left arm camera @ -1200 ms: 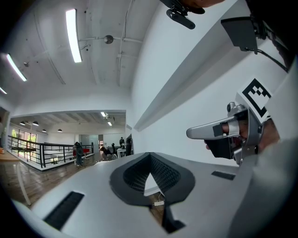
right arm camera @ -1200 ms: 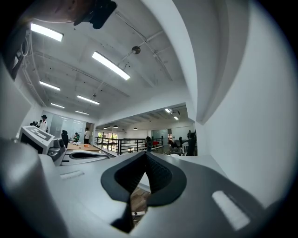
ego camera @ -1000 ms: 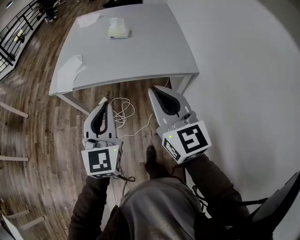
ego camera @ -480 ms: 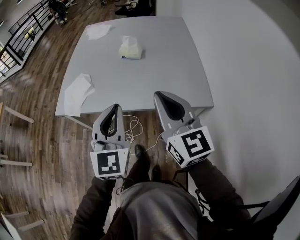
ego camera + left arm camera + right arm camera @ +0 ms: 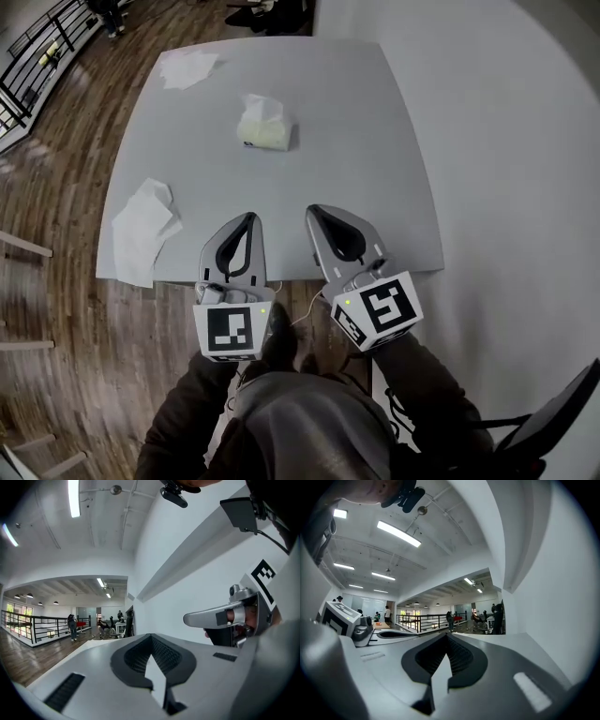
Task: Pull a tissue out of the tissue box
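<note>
Tissue box [image 5: 264, 131] handling has not begun, but the approach has. Over the last second the grey table [image 5: 375, 187] has grown and slid down the head view, from filling only the top of the frame to reaching its middle. Its near edge now lies under the two claws instead of well ahead of them. I take that to mean the person has walked up to the table, so the pull itself is still to come. A loose tissue [image 5: 142, 230] lies at the table's left edge and another loose tissue [image 5: 187, 67] lies near its upper left corner. The box stands in the upper middle of the frame, nearer the table's far side than its near one, with a white tissue [image 5: 262, 108] sticking out of its top. The left claw [image 5: 248, 218] and right claw [image 5: 314, 212] sit side by side in the lower middle, pointing up the frame over the near edge. Each has its jaws pressed together with nothing between them, as each claw's own view shows. The box lies well apart from both, almost straight up the frame from the left claw's tip and up and to the left of the right one's.
</note>
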Demonstrator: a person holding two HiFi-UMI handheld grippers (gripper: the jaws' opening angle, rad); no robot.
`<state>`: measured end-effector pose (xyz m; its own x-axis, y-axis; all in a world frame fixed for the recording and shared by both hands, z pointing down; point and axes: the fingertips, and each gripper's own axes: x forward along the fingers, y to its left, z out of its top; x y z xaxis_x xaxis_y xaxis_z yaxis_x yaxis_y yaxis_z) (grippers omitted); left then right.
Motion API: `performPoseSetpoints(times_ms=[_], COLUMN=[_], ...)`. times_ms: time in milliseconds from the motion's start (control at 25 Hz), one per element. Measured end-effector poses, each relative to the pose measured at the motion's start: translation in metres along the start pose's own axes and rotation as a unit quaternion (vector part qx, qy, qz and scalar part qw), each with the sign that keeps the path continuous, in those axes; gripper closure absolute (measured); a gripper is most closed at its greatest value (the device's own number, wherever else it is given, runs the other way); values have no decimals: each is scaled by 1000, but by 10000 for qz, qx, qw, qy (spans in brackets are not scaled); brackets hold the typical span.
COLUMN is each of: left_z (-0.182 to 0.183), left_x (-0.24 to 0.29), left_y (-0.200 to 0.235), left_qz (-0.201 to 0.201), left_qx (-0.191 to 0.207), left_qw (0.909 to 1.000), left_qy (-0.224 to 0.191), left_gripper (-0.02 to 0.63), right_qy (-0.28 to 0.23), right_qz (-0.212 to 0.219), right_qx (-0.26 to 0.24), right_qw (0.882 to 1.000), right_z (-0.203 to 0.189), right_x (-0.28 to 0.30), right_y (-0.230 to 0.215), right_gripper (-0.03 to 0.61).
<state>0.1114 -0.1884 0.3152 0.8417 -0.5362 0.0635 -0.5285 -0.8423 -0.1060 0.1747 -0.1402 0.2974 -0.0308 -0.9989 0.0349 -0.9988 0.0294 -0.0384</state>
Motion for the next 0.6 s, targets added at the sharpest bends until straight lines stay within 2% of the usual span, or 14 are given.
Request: performPoseSetpoints(times_ms=[160, 440, 600], left_z=[-9, 18, 23], left_x=[45, 92, 121], left_y=[25, 52, 63], left_qz=[-129, -194, -182], left_qx=[-98, -174, -146], left_qw=[9999, 9994, 9995], left_qy=[19, -213, -205], left_gripper=[615, 615, 615], right_qy=[51, -142, -133], right_qz=[-107, -209, -139], right_qx=[11, -273, -308], right_qw=[9999, 9993, 9993], right_z=[-1, 47, 49], right_x=[46, 90, 120], right_y=[-21, -54, -75], right_gripper=[577, 577, 575])
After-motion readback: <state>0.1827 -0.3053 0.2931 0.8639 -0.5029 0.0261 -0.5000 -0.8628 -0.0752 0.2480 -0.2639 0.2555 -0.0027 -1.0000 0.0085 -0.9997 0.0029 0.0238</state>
